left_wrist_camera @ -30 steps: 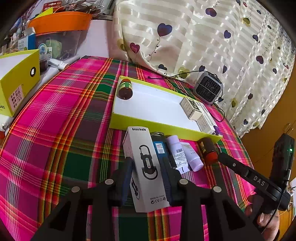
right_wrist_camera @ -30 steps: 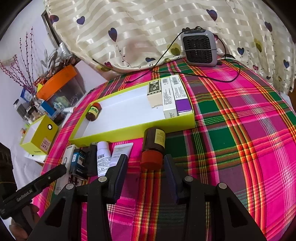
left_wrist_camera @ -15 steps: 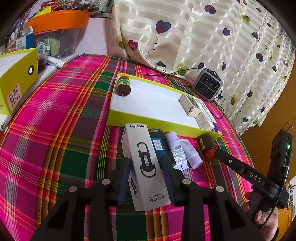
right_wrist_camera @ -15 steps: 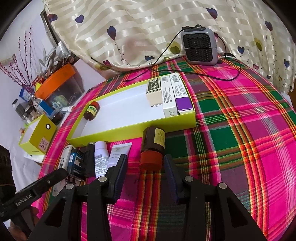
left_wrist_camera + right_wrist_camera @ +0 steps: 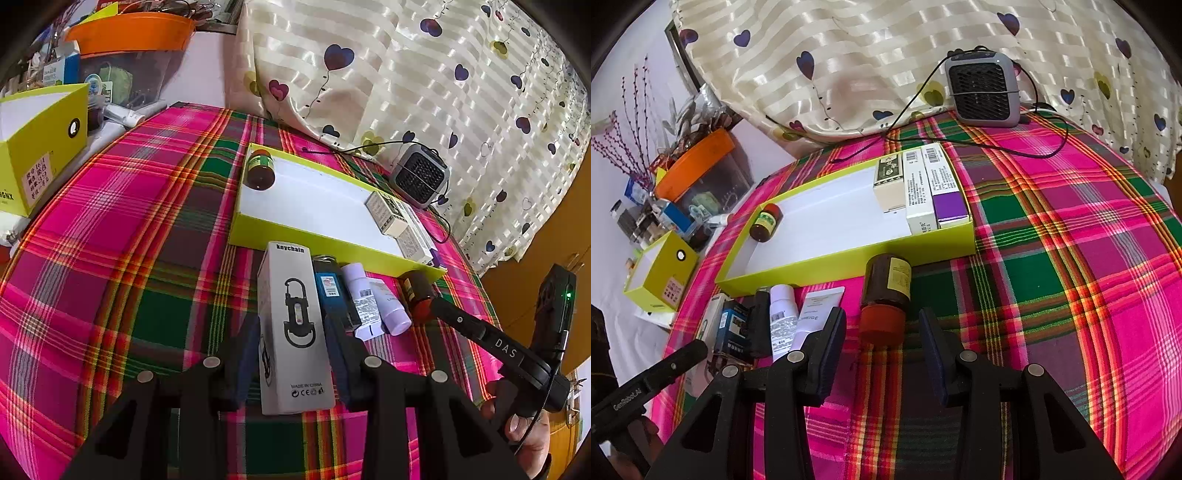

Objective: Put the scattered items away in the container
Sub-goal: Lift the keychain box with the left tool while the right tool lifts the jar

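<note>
- Lime-green cardboard forms the shallow tray point(image 5: 325, 246), which is taken as the landmark; it lies on a pink and green plaid cloth point(image 5: 122, 236), and its long near wall faces both grippers.
- Just before this near wall a row of loose items is seen: a white keychain box point(image 5: 293, 325), a blue box point(image 5: 330, 291), a white bottle point(image 5: 360, 299), a pale tube point(image 5: 391, 306) and a brown jar with a red lid point(image 5: 884, 295).
- The keychain box is placed between the jaws of the left gripper point(image 5: 291, 352). Its long axis points to the tray wall, in line with the fingers. The jaws stand wide, and a firm press of the pads on the box is not shown.
- The brown jar lies on its side in front of the right gripper point(image 5: 882, 336), its lid toward the gripper and its base touching or almost touching the tray wall. The jaws are held apart on both sides of the lid, with a gap on each side, so nothing is gripped.
- Each gripper is nearer to its own item; the blue box lies just beside the keychain box, so little room is left there for the finger.
- Inside the tray, a small brown bottle point(image 5: 260, 170) is at one end and three cartons point(image 5: 919, 192) at the other; the white middle is free, and the wall must be cleared by lifting.
</note>
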Demonstrator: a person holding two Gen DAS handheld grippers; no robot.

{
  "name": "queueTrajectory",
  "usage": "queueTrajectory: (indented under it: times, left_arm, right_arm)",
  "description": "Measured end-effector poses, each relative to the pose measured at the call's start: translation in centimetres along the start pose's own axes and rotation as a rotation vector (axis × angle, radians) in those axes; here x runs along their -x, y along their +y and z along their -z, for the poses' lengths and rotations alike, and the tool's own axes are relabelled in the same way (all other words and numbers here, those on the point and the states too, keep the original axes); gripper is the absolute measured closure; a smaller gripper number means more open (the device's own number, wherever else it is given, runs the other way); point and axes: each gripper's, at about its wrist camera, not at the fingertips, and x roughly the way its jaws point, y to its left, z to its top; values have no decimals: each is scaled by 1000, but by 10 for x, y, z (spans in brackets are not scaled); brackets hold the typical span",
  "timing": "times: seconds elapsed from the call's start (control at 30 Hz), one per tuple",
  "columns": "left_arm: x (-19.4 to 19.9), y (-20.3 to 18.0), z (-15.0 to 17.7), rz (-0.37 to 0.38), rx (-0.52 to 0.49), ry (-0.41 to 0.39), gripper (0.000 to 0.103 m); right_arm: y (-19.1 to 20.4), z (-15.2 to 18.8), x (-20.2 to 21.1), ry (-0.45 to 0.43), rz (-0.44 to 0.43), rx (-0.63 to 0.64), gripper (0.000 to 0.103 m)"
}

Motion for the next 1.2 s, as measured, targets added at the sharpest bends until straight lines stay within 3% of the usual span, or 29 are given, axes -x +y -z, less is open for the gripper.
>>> queueTrajectory:
  times: [0.23,0.73,0.87,1.2]
  left_arm:
    - [-10,-2,1,-59,-28,22,68]
    - [-14,-7,0,-108,-98,-2,74]
    - [-13,-8,-1,-121,-109,-11,74]
    - [-8,-13,1,-144,-127,-27,74]
  right_arm:
    - [3,-3,-6,4,17,20,60]
    - [5,-15,-30,45,50,49,60]
    - [2,-13,-29,55,48,32,69]
    - [-1,-6,-20,52,29,18,69]
